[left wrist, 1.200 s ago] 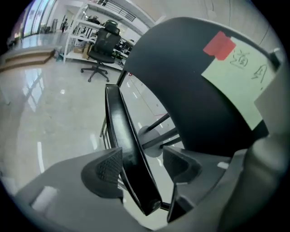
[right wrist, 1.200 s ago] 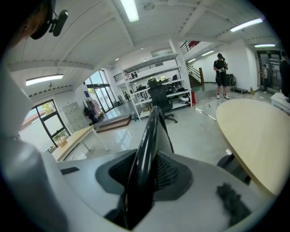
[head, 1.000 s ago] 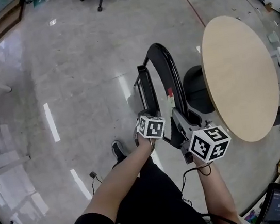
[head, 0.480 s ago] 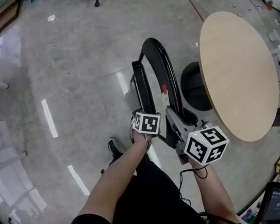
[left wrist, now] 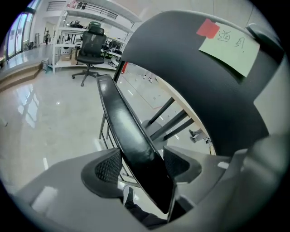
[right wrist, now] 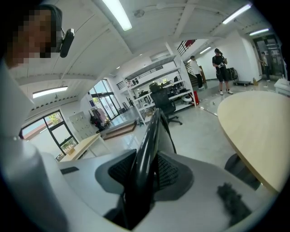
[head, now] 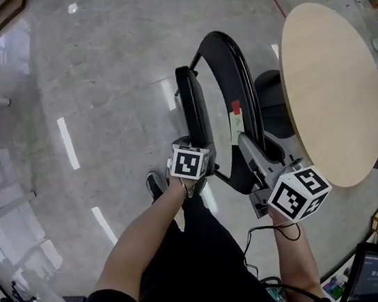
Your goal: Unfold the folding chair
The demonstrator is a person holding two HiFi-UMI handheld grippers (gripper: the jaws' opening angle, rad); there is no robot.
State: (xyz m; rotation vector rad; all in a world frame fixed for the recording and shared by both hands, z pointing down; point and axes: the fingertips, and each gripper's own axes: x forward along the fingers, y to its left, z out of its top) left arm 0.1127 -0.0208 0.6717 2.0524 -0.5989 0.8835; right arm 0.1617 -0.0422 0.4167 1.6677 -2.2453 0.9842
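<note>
Seat (head: 195, 114) and backrest (head: 233, 70) of the folding chair (head: 249, 127) now stand further apart on the floor (head: 95, 90). Left gripper (left wrist: 142, 165) jaws have just been opening and sit wide around the seat edge without pressing; right gripper (right wrist: 145, 174) clamps the backrest rim, so unfolding looks partway done

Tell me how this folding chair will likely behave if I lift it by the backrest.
Probably stiff: the folding chair shows hard black panels on thin frame tubes. Its seat may swing, since it stands apart from the backrest. It could slide on the glossy floor.
</note>
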